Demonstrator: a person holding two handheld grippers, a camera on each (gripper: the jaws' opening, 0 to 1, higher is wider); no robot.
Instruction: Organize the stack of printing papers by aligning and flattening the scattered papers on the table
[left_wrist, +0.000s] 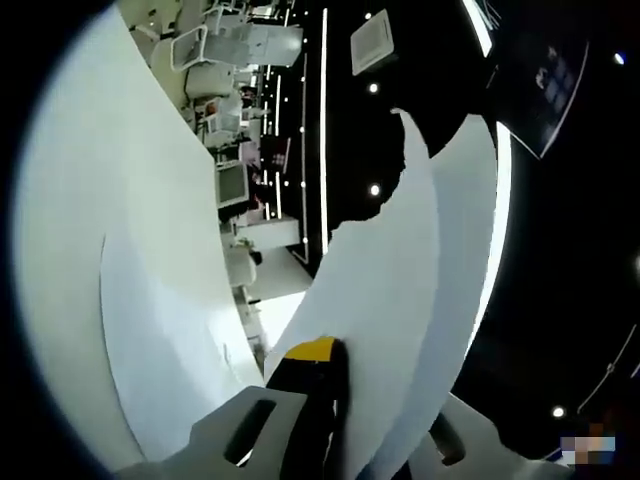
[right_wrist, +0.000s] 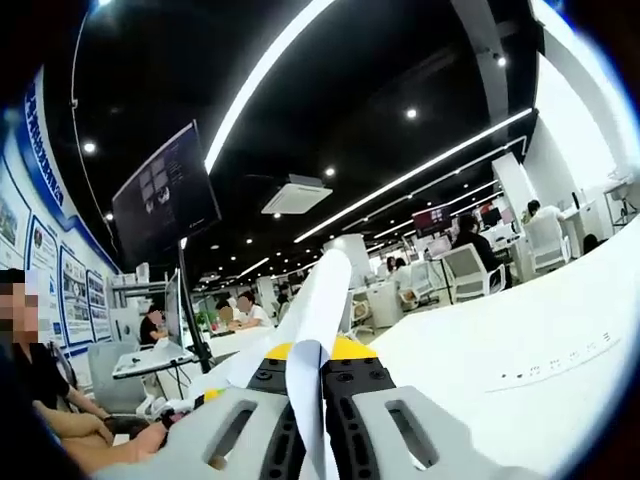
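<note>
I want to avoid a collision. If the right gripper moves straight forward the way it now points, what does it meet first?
Nothing solid, it seems. The right gripper is shut on the paper, which rises ahead of it. Beyond lies open room, with the table off to one side; depth is unclear.

Matt paper, matt plastic, glossy ceiling

The printing papers (left_wrist: 400, 290) are thin, smooth, matt white sheets; the left gripper (left_wrist: 335, 420) and right gripper (right_wrist: 318, 420) look like matt grey plastic with yellow tips — the table (right_wrist: 520, 350) smooth white, the black ceiling (right_wrist: 330, 110) glossy.
</note>
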